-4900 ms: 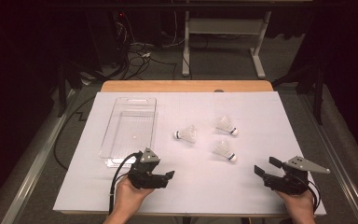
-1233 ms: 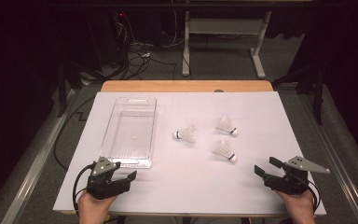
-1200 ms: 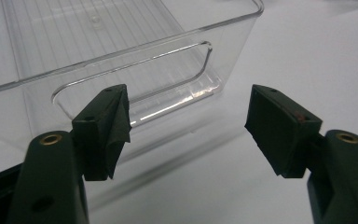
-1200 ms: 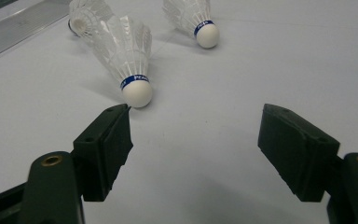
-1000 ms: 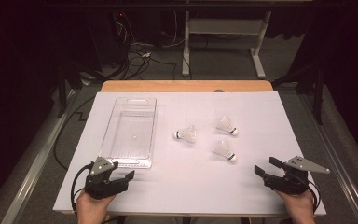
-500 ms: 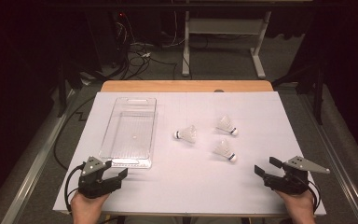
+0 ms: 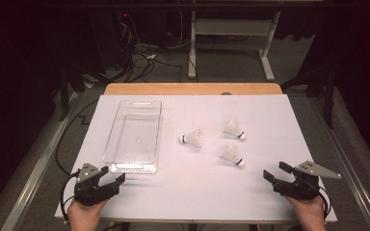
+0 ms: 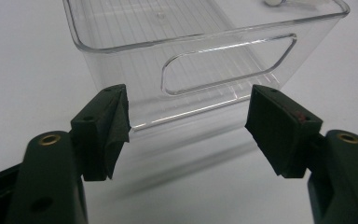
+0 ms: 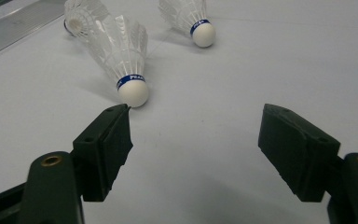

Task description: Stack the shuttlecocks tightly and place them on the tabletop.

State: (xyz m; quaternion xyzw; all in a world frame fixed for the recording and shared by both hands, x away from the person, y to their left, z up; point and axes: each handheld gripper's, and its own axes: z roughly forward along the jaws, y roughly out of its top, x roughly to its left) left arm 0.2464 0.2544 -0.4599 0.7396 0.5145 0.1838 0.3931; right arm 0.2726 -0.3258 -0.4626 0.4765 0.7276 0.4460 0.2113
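Lab, floor cables (image 7: 144, 53) (tangled), desk frame (image 7: 231, 38)

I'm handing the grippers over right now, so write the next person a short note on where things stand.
Left gripper: open, holding nothing, at the near end of the clear bin.
Right gripper: open, holding nothing, at the table's near right.
Three shuttlecocks lie on the white table right of the bin: left one, far one, nearest one.
Done: nothing in the bin.
Left: probably all three go in; the nearest one sits just ahead of the right gripper.
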